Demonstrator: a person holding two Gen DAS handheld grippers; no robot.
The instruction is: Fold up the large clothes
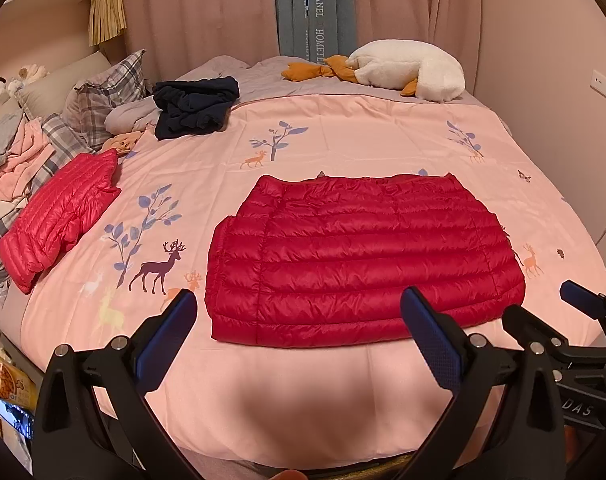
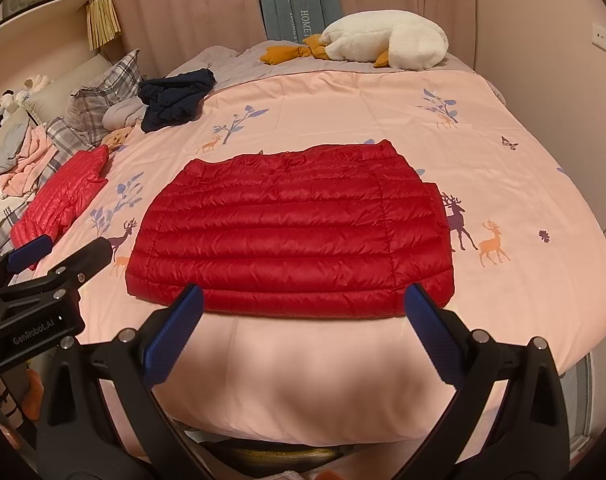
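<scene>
A dark red quilted down jacket (image 1: 363,256) lies flat on the pink bedspread, folded into a rectangle; it also shows in the right wrist view (image 2: 295,232). My left gripper (image 1: 299,300) is open and empty, just in front of the jacket's near hem at its left part. My right gripper (image 2: 303,294) is open and empty, at the near hem toward its right part. The right gripper also shows at the right edge of the left wrist view (image 1: 583,300). The left gripper shows at the left edge of the right wrist view (image 2: 31,254).
A second, brighter red down jacket (image 1: 59,216) lies folded at the left of the bed. A dark navy garment (image 1: 195,106), plaid pillows (image 1: 103,96) and a clothes heap (image 1: 15,160) lie at the back left. A white goose plush (image 1: 407,70) lies at the back. The pink bedspread (image 1: 343,128) covers the bed.
</scene>
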